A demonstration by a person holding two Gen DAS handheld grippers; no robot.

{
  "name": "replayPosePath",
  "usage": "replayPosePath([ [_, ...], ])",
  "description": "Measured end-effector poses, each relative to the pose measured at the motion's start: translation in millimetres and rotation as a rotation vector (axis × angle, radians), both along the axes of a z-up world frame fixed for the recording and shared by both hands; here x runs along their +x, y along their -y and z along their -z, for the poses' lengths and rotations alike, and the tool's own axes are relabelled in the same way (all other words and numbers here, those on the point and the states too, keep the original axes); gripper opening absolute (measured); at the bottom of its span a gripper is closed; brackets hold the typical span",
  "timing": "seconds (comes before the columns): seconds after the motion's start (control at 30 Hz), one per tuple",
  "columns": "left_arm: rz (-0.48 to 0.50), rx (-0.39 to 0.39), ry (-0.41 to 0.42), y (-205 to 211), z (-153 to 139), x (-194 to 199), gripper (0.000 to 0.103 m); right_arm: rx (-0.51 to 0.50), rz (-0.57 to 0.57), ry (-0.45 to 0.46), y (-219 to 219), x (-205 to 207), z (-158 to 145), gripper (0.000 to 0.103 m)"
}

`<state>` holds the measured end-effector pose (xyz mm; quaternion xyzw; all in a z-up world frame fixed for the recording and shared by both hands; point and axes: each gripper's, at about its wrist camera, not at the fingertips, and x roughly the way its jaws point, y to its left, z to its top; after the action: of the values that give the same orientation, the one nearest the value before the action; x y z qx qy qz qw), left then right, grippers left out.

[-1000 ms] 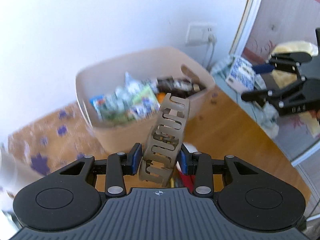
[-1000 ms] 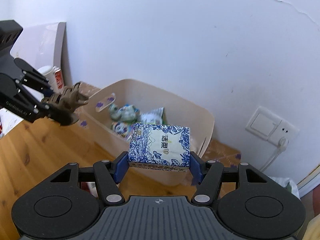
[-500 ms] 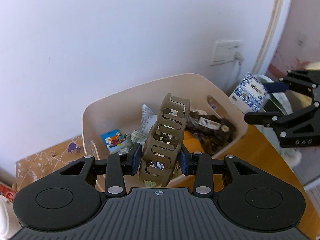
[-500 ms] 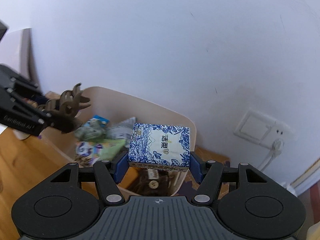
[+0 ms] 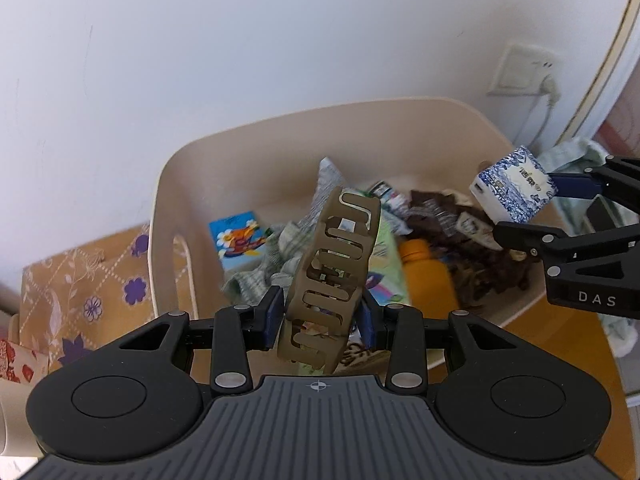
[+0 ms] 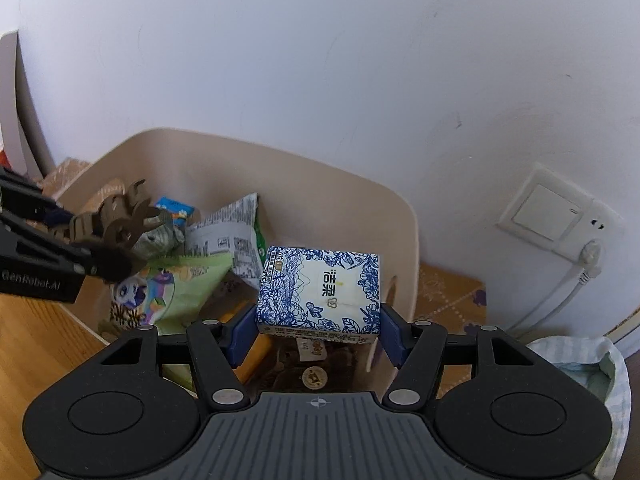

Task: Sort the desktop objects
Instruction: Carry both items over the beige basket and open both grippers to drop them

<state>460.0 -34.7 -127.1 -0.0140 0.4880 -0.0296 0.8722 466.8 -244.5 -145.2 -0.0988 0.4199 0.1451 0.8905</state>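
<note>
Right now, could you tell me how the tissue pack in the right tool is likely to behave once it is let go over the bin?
The tissue pack looks soft and probably light, so it should drop gently. Its flat, boxy sides suggest it will not roll. The bin is already heaped with packets, so it may settle tilted on top.

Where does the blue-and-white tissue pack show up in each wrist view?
Left wrist view: the tissue pack sits at the right edge, between the right gripper's fingers, over the bin's right side.
Right wrist view: tissue pack at centre, between the blue pads.
Shared landmark: the beige bin against the white wall.
</note>
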Motion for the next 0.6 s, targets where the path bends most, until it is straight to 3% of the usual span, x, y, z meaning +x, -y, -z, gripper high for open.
replayPosePath([
  [0.13, -0.022, -0.008, 0.020, -6, 2, -2, 0.042, 0.001, 0.021, 0.011, -1, -8, 3, 0.073],
  [0.2, -0.045, 0.009, 0.025, -4, -1, -2, 0.065, -0.001, 0.016, 0.026, -1, -16, 3, 0.080],
  [0.27, -0.060, 0.027, 0.063, -3, -7, -8, 0.074, -0.008, 0.003, 0.037, -2, -21, 0, 0.080],
  [0.33, -0.050, 0.019, 0.090, -4, -12, -11, 0.076, 0.006, 0.014, 0.052, -2, -30, -8, 0.087],
  [0.53, -0.035, 0.006, 0.110, -5, -23, -30, 0.077, 0.063, 0.059, 0.108, 7, -65, -21, 0.091],
  [0.6, -0.013, 0.011, 0.115, -8, -24, -41, 0.077, 0.099, 0.082, 0.104, 9, -78, -23, 0.098],
])
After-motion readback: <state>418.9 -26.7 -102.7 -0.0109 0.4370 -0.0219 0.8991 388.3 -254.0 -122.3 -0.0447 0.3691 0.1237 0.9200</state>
